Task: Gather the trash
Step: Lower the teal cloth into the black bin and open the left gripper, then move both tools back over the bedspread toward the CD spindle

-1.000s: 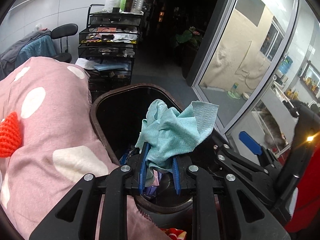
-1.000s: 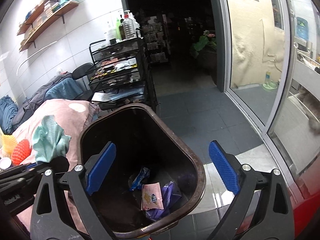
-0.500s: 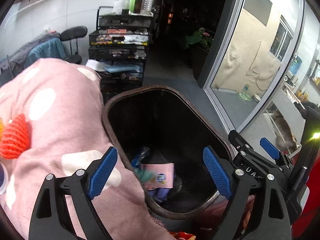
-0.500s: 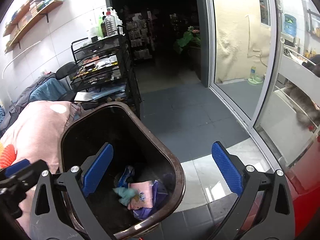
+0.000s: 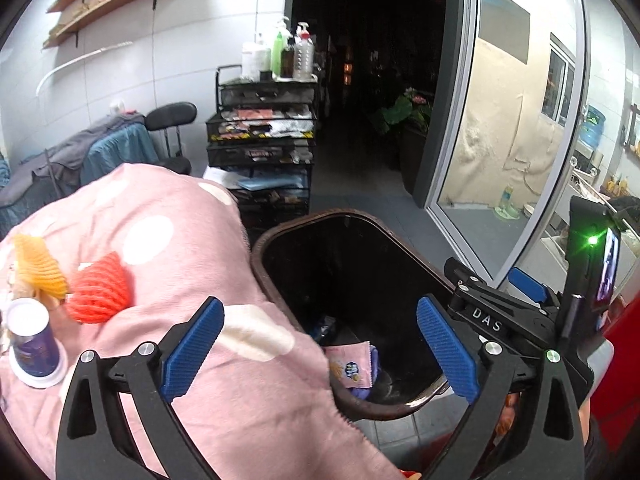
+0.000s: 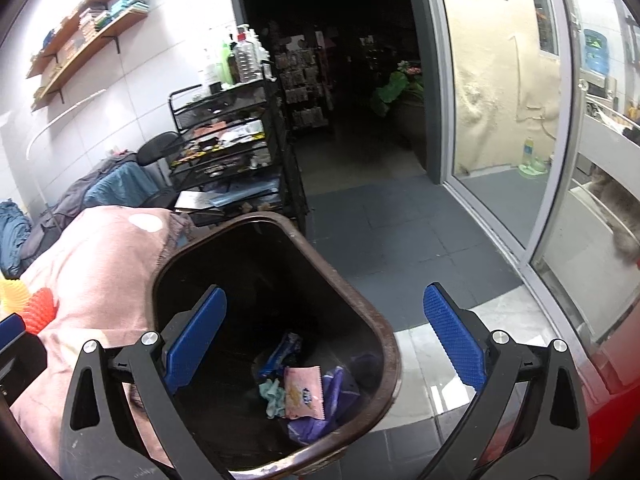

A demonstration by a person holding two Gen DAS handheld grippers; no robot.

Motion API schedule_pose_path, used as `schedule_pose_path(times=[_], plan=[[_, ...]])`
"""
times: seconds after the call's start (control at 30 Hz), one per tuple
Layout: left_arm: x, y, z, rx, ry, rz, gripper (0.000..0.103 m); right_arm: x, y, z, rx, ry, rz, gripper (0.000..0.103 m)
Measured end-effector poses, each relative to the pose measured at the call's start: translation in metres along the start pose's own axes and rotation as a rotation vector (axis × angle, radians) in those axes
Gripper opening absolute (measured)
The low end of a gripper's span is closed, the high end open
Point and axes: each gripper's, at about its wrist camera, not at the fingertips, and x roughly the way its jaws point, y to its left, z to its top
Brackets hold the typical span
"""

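A dark brown trash bin (image 6: 348,284) stands on the floor beside a pink spotted blanket (image 5: 168,216). In the bin lie a crumpled teal cloth (image 6: 272,394), a pink wrapper (image 6: 303,392), a purple bag (image 6: 332,396) and a blue wrapper (image 6: 284,350). My left gripper (image 5: 318,308) hovers over the bin's near rim and the blanket edge; its jaws are opening with nothing between them. My right gripper (image 6: 325,294) stands open and empty above the bin. A red mesh sleeve (image 5: 100,294), a yellow one (image 5: 38,266) and a purple cup (image 5: 34,344) rest on the blanket.
A black wire cart (image 5: 264,136) with bottles on top stands behind the bin, with a chair (image 5: 170,114) draped in clothes to its left. A glass sliding door (image 5: 520,140) runs along the right. Dark tiled floor (image 6: 392,232) lies beyond the bin.
My left gripper let go of the teal cloth, which now lies in the bin. It opened wide and drew back and up, bringing the blanket items into view.
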Motion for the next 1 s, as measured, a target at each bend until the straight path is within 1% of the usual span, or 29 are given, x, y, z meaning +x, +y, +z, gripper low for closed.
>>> schedule_pose_path(times=[0.1, 0.27, 0.43, 0.53, 0.6, 0.67, 0.77, 0.9, 1.0], plan=[[-0.01, 0.007, -0.002, -0.009, -0.022, 0.022, 0.097, -0.002, 0.009, -0.001, -0.017, -0.005, 0.026, 0.097], [-0.025, 0.025, -0.006, -0.051, -0.052, 0.045, 0.097, -0.008, 0.027, -0.003, -0.06, -0.017, 0.082, 0.097], [-0.04, 0.04, -0.014, -0.048, -0.077, 0.11, 0.097, -0.015, 0.048, -0.005, -0.104, -0.014, 0.146, 0.097], [-0.047, 0.051, -0.018, -0.064, -0.082, 0.132, 0.097, -0.018, 0.063, -0.006, -0.126, -0.001, 0.193, 0.097], [-0.052, 0.063, -0.022, -0.083, -0.085, 0.147, 0.097, -0.02, 0.073, -0.007, -0.142, 0.009, 0.228, 0.097], [-0.056, 0.073, -0.026, -0.104, -0.086, 0.17, 0.097, -0.022, 0.088, -0.008, -0.166, 0.028, 0.281, 0.097], [-0.063, 0.093, -0.034, -0.152, -0.085, 0.2, 0.097, -0.026, 0.106, -0.011, -0.2, 0.04, 0.33, 0.097], [-0.076, 0.121, -0.047, -0.212, -0.081, 0.253, 0.097, -0.029, 0.137, -0.017, -0.26, 0.075, 0.419, 0.097], [-0.083, 0.142, -0.056, -0.25, -0.068, 0.293, 0.097, -0.03, 0.157, -0.02, -0.303, 0.104, 0.466, 0.097]])
